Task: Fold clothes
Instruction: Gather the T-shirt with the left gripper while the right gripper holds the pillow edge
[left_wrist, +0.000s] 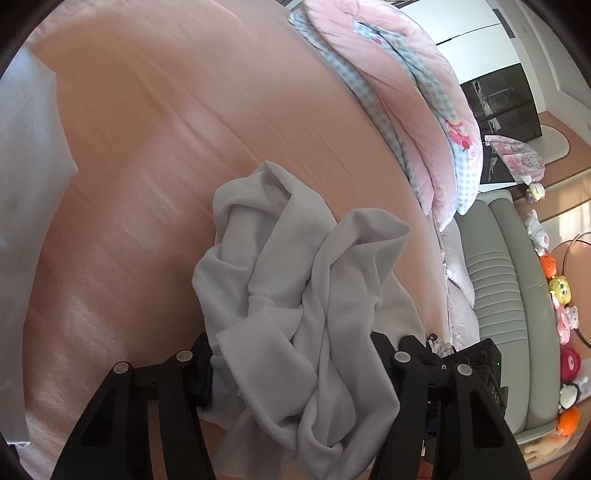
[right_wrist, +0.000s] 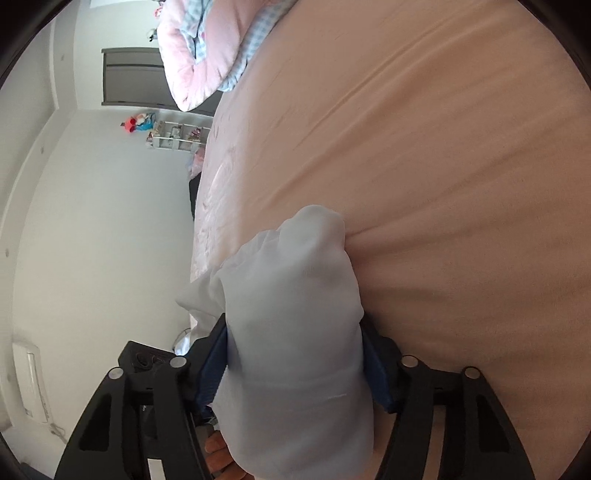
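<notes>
Held bunched cloth (left_wrist: 295, 295) in both: left tool (left_wrist: 291, 369) and right tool (right_wrist: 295, 362), lower centre, trailing up-frame over bed (left_wrist: 147, 147).

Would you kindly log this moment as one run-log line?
stage: gripping | left claw: shut on grey garment | right claw: shut on pale cloth | surface: pink bed sheet

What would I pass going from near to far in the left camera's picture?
The tool closed on the crumpled grey garment → bare pink bedsheet → the pink and blue-checked quilt heaped at the far edge.
</notes>
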